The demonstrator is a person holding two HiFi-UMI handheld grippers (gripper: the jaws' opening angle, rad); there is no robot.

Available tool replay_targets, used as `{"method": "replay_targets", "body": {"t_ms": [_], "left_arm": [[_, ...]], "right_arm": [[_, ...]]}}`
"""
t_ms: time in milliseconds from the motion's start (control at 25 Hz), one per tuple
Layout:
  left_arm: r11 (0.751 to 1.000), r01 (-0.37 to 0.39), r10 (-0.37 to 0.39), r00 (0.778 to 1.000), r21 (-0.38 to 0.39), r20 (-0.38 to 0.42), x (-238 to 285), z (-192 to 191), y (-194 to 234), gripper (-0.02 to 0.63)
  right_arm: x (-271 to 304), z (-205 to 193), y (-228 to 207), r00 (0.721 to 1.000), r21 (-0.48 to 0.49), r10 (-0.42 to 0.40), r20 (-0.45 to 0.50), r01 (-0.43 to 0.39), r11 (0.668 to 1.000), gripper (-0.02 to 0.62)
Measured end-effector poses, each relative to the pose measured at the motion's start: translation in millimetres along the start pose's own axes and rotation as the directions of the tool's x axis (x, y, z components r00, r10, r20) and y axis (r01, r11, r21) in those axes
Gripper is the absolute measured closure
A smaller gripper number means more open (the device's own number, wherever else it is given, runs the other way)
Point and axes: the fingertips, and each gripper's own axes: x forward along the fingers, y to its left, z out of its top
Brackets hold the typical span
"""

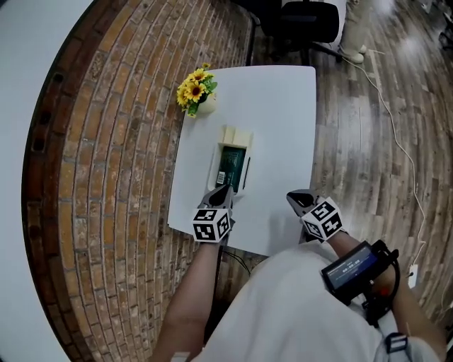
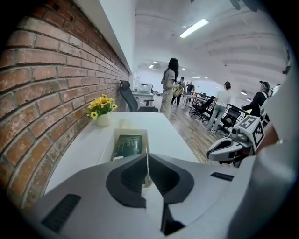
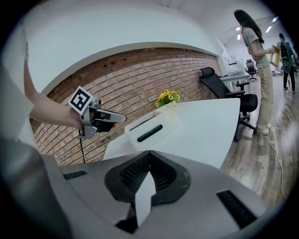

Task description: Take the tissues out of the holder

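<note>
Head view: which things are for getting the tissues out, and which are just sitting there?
For the job: holder, tissues, left gripper, right gripper.
Just sitting there: flowers, chair, cable.

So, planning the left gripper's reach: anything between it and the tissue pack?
Nothing visible. The left gripper, jaws shut, is at the holder's near end; the tissue pack lies uncovered just ahead.

holder (image 1: pixel 212 167) near end behind left gripper (image 1: pixel 225 189), pack (image 1: pixel 231 164) txt unreadable, chair (image 1: pixel 306 21) cut at top
</note>
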Motion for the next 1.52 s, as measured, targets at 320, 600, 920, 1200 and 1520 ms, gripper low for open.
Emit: {"method": "replay_targets", "body": {"t_ms": [320,600,920,1200,1520], "left_arm": [[0.997,-0.014,0.021,0.995,0.075,-0.093,24.5,10.2,27.5,0.592],[0.995,0.002,0.017,0.981,0.097,-0.195,53.3,4.0,31.0,0.46],[0.986,-0.016,0.064,0.956,0.164,-0.288,79.8,7.5,41.0,0.386],[0.986,-0.025,0.084,0.929,0.166,-0.361,86.2,1.1,51.4,0.357],[0.995,-0.021,0.063,0.898,0.1,-0.436,90.6,-9.9,52.8,0.311]], "right_arm": [[-1.4,-1.9,-5.4,1.0,0.031,-0.017,0.017,0.017,0.999,0.589],[-9.9,-11.6,-12.0,0.999,0.058,-0.047,0.017,0.046,0.997,0.589],[-15.8,-20.0,-20.4,0.996,0.098,-0.085,0.02,0.083,0.992,0.589],[-19.0,-24.8,-26.4,0.994,0.13,-0.109,0.026,0.105,0.986,0.589],[-19.0,-26.4,-26.1,0.994,0.139,-0.105,0.024,0.101,0.985,0.589]]}}
